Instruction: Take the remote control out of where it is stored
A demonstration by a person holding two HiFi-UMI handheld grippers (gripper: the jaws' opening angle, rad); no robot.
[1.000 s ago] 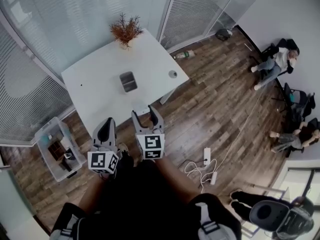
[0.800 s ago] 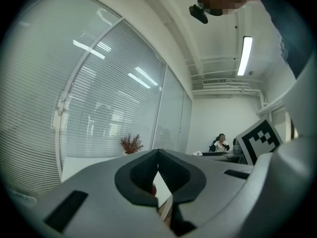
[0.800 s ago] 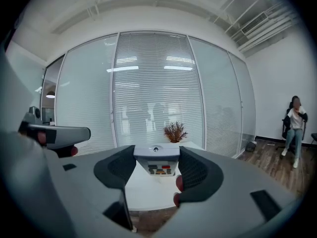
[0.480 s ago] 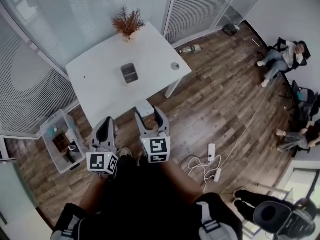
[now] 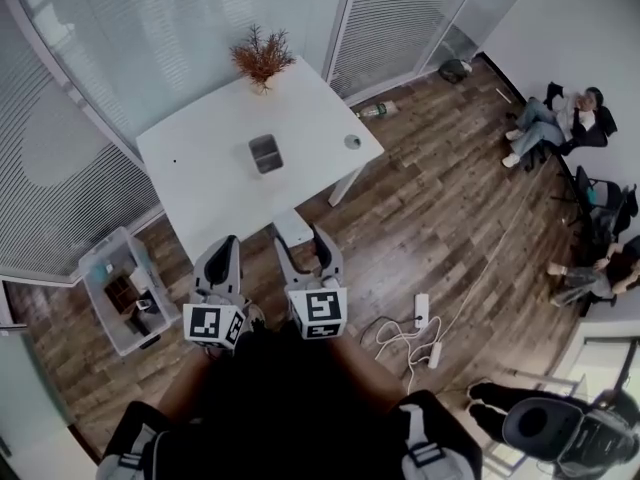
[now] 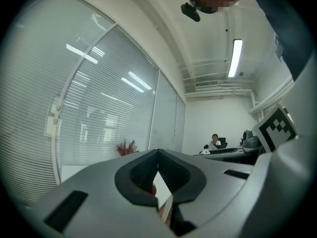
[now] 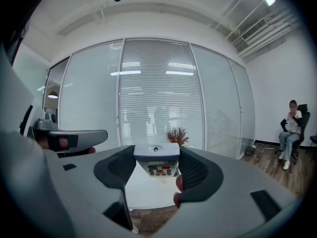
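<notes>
Pale remote control [image 7: 156, 158] clamped between right gripper [image 7: 156, 152] fingers, left gripper [image 6: 158, 152] fingers pressed together on nothing, white worktop [image 5: 200, 183] ahead.

No text, number or brand can be read. My black-and-white square markers [image 5: 320, 308] carry patterns only. Button print on the grey rectangular plastic remote control [image 7: 156, 160] is illegible.

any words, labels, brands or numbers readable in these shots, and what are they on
No text can be read anywhere.
remote control: button markings, too small to read.
left gripper and right gripper: black-and-white marker squares only, no letters or digits.
</notes>
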